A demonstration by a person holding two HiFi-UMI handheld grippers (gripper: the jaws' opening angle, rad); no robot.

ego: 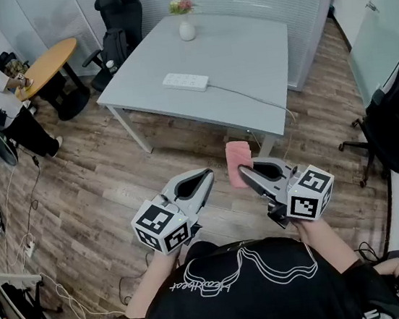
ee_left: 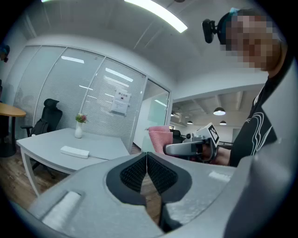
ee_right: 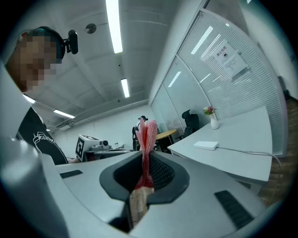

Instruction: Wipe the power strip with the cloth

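Since the power strip [ego: 186, 82] lies on the bench [ego: 244, 54] at upper centre, well apart from us, our right hand-held gripper [ego: 249, 173] pinches the cloth [ego: 237, 159] ready, our left hand-held gripper [ego: 206, 175] pressed together, empty.

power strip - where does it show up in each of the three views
Head view: power strip upper middle, on the table.
Left gripper view: strip at left, below mid-height, on the table.
Right gripper view: strip right of centre, on the table.
Shared landmark: the vase standing on the table beyond the strip, seen in all three.
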